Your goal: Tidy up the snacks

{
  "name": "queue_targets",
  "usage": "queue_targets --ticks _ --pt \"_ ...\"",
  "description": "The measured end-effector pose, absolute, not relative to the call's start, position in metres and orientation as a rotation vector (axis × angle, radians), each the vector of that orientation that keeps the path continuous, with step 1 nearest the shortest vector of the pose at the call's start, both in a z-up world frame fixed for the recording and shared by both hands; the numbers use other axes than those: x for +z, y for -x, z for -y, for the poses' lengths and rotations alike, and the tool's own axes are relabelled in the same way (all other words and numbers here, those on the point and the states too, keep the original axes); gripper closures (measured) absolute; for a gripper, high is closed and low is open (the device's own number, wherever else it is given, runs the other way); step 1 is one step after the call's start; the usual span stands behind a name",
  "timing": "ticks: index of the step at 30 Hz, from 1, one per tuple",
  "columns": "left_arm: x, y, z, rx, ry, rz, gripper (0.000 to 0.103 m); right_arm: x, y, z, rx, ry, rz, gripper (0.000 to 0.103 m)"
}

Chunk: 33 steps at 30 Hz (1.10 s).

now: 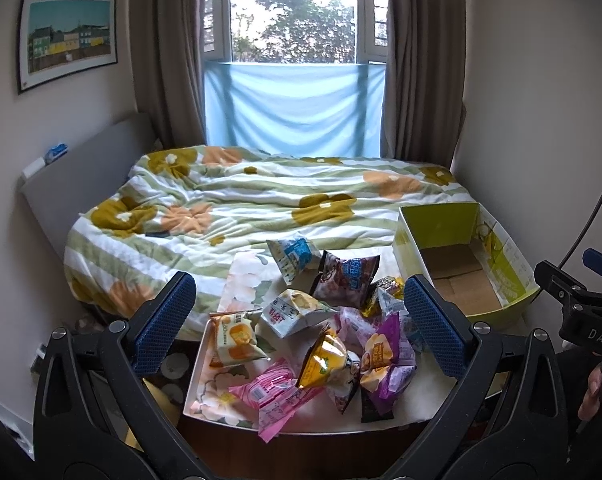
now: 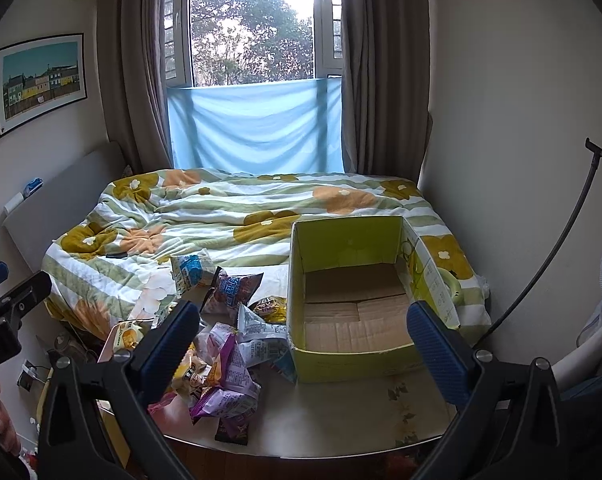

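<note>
A pile of snack packets (image 1: pixel 325 332) lies on a floral tabletop at the foot of the bed: pink (image 1: pixel 277 396), purple (image 1: pixel 385 360), yellow (image 1: pixel 321 360) and blue-white (image 1: pixel 295 258) bags among them. The pile also shows in the right wrist view (image 2: pixel 229 344). An empty green cardboard box (image 1: pixel 461 260) stands to the right of it, open at the top (image 2: pixel 353 300). My left gripper (image 1: pixel 301 320) is open and empty above the pile. My right gripper (image 2: pixel 303 344) is open and empty in front of the box.
The bed with a flowered duvet (image 1: pixel 241 200) lies behind the table. A grey headboard (image 1: pixel 81 184) stands at the left, and a curtained window (image 1: pixel 297 40) at the back. A black cable (image 2: pixel 557 248) hangs at the right wall.
</note>
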<state>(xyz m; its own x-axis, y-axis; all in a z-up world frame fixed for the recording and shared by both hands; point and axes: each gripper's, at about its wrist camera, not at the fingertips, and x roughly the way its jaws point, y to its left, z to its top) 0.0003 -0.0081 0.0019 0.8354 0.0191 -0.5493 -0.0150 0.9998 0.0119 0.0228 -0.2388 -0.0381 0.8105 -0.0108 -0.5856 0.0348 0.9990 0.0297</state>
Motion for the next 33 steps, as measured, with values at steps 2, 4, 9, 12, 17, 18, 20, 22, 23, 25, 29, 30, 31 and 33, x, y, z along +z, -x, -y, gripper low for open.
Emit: queue_targets --ticks 2,4,9,12,17,18,20,22,23,25,29,30,31,33 --pt "0.003 0.0 0.008 0.015 -0.007 -0.584 0.0 -0.039 -0.023 0.239 -0.026 -0.041 -0.624 0.0" --pt "0.003 0.0 0.009 0.015 -0.009 -0.584 0.0 -0.037 -0.023 0.238 -0.026 -0.04 -0.626 0.0" --pt "0.003 -0.001 0.009 0.014 -0.01 -0.586 0.0 -0.037 -0.022 0.238 -0.027 -0.041 -0.625 0.0" --pt "0.003 0.0 0.009 0.014 -0.011 -0.587 0.0 -0.037 -0.021 0.238 -0.025 -0.039 -0.625 0.0" --pt "0.003 0.0 0.009 0.013 -0.011 -0.587 0.0 -0.036 -0.021 0.237 -0.025 -0.04 -0.624 0.0" --pt "0.003 0.0 0.009 0.014 -0.012 -0.587 0.0 -0.035 -0.02 0.237 -0.023 -0.04 -0.623 0.0" --pt "0.003 0.0 0.009 0.019 -0.012 -0.589 0.0 -0.034 -0.02 0.238 -0.019 -0.04 -0.625 0.0" --pt "0.003 0.0 0.006 0.021 -0.008 -0.599 0.0 -0.035 -0.02 0.238 -0.005 -0.047 -0.631 0.0" --pt "0.001 0.0 0.004 0.025 -0.007 -0.606 0.0 -0.036 -0.021 0.238 0.007 -0.052 -0.636 0.0" --pt "-0.003 0.0 0.001 0.027 -0.004 -0.627 0.0 -0.041 -0.022 0.238 0.035 -0.057 -0.65 0.0" --pt "-0.026 0.001 -0.011 0.049 0.016 -0.693 0.0 -0.061 -0.03 0.236 0.115 -0.076 -0.708 0.0" --pt "-0.033 0.001 -0.012 0.057 0.015 -0.71 0.0 -0.069 -0.032 0.235 0.137 -0.078 -0.723 0.0" --pt "-0.044 0.001 -0.015 0.063 0.014 -0.73 0.0 -0.076 -0.034 0.232 0.153 -0.076 -0.734 0.0" --pt "-0.063 0.0 -0.021 0.065 0.009 -0.777 0.0 -0.094 -0.04 0.227 0.18 -0.07 -0.767 0.0"
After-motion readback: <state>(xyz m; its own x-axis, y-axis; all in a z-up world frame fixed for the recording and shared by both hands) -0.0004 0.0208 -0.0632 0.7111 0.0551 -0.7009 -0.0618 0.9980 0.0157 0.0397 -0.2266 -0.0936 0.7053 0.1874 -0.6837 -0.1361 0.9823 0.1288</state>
